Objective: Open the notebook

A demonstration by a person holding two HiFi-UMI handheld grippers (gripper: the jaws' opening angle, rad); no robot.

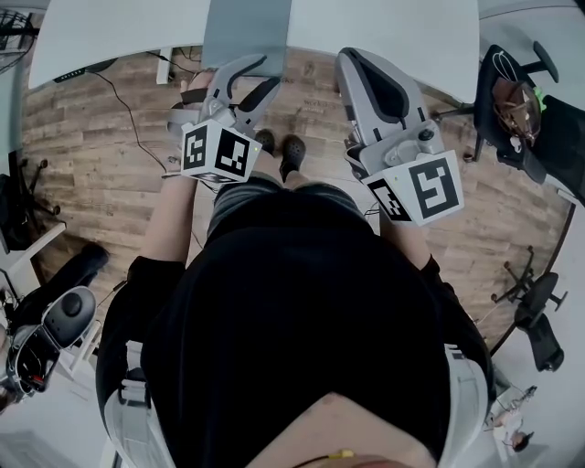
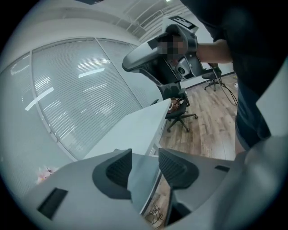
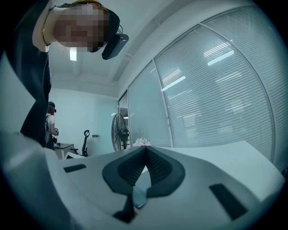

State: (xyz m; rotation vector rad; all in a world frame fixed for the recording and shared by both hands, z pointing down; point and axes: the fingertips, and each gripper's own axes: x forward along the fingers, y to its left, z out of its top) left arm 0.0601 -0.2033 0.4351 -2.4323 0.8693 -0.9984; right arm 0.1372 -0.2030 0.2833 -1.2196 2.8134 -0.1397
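The person is standing at the white counter [image 1: 393,23] and holding a pair of tongs in each hand, both reaching towards its near edge. The notebook [image 1: 247,32], a flat grey slab, is lying on the counter straight ahead of them. Its near end is jutting out past the edge, over the wooden floor [image 1: 110,137].

The left tongs [image 1: 268,71] are tilting down at that overhanging end. From their own view, the left tongs [image 2: 145,157] are standing spread wide, with the grey edge of the notebook [image 2: 143,179] sitting in the gap. I cannot tell whether either pad is touching it, and nothing is pinching it. The cover is looking flat and closed from above.

The right tongs [image 1: 352,57] are hovering level, just to the right of the notebook and apart from it. Their tips [image 3: 145,150] are pressing together and gripping nothing.

Off to the right, an office chair [image 1: 521,110] is standing by the counter's end. A standing fan [image 3: 118,130] and another person [image 3: 49,121] are showing at the far side of the room.
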